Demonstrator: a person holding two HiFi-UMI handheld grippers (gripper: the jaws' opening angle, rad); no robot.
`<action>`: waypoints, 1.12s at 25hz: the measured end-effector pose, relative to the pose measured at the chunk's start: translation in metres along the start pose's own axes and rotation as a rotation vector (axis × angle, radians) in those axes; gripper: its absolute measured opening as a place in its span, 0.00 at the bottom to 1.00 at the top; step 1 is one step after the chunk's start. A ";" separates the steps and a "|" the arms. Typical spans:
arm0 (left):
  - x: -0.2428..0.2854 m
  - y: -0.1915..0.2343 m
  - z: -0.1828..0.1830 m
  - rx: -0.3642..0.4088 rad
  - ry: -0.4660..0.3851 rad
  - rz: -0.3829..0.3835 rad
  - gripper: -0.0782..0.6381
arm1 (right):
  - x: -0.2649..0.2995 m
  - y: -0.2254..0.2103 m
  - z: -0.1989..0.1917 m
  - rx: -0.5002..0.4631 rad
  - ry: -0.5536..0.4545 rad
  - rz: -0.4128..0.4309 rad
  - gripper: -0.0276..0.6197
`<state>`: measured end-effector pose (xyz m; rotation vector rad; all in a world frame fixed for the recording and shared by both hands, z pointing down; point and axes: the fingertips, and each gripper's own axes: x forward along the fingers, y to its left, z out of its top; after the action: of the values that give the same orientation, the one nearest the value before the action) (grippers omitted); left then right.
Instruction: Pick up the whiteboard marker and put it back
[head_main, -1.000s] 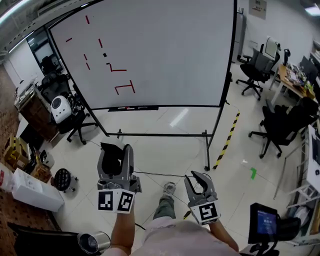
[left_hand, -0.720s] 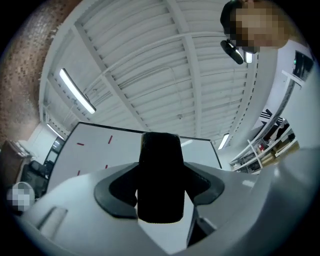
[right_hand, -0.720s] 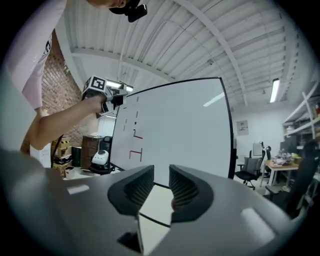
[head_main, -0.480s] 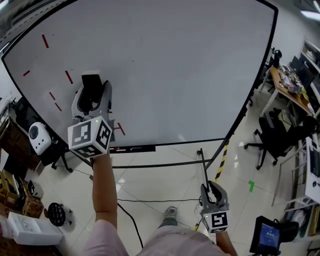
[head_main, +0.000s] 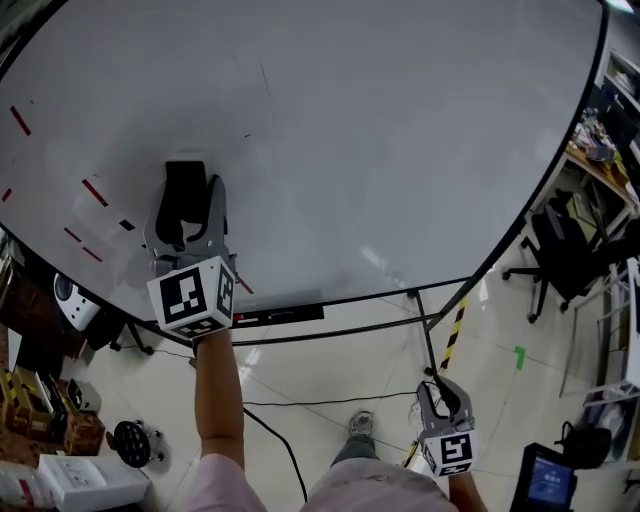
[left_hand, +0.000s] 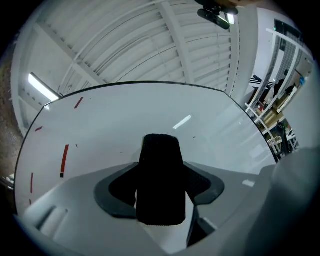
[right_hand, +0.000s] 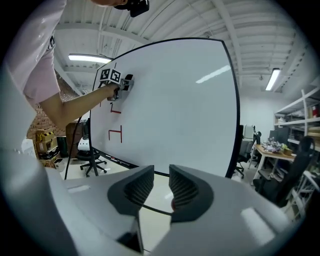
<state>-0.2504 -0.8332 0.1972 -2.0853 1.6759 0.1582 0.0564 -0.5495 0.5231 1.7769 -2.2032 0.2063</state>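
Two in use: left hand-held gripper (head_main: 186, 205) up at the whiteboard (head_main: 380, 120), pinching a black ribbed block (left_hand: 160, 185), likelier an eraser than the whiteboard marker. Right hand-held gripper (head_main: 441, 392) low, pressed together, empty. Marker perhaps on the tray (head_main: 285, 315): fits before pick-up or after return.

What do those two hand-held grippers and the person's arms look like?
The left gripper and right gripper are alike: grey plastic bodies with two curved jaws lined with dark ribbed pads, and at the back a white cube printed with black square markers. The person wears a pale pink short-sleeved top.
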 end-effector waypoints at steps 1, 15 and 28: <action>0.001 -0.001 -0.001 0.013 0.003 0.000 0.49 | 0.003 0.003 -0.001 0.003 0.006 0.005 0.18; -0.001 -0.008 -0.006 0.090 0.039 0.001 0.49 | -0.019 0.018 -0.018 -0.066 0.025 0.030 0.18; -0.136 -0.013 0.109 0.067 -0.090 0.035 0.55 | -0.105 0.016 -0.016 -0.057 -0.084 0.042 0.18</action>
<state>-0.2515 -0.6642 0.1532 -1.9715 1.6425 0.2006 0.0625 -0.4439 0.5056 1.7405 -2.2821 0.0791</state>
